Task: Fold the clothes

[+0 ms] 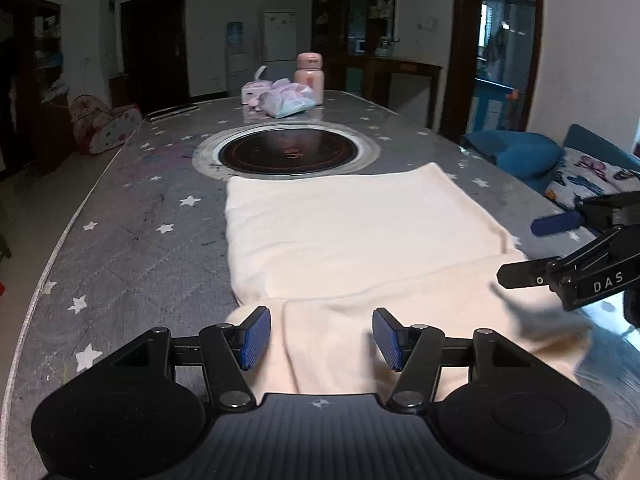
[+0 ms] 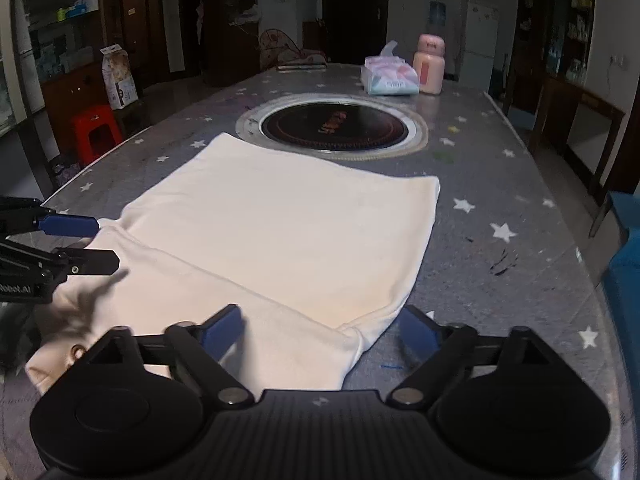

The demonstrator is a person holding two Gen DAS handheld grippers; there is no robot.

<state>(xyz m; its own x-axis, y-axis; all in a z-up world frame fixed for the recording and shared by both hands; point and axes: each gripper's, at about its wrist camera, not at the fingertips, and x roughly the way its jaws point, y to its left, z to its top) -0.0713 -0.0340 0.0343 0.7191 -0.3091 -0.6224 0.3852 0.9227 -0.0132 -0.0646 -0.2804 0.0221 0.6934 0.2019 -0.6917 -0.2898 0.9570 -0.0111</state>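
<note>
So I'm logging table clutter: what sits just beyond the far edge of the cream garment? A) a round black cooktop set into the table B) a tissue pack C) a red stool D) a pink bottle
A: the round black cooktop lies right past the cream garment's far edge.

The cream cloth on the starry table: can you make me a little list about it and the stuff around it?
cloth: cream fabric garment, partly folded, lying flat
surface: grey star-print table cover
behind the cloth: round black cooktop with a metal ring
far end: pink bottle beside a tissue pack
left gripper: jaws open over the near hem
right gripper: jaws open at the near corner
</note>
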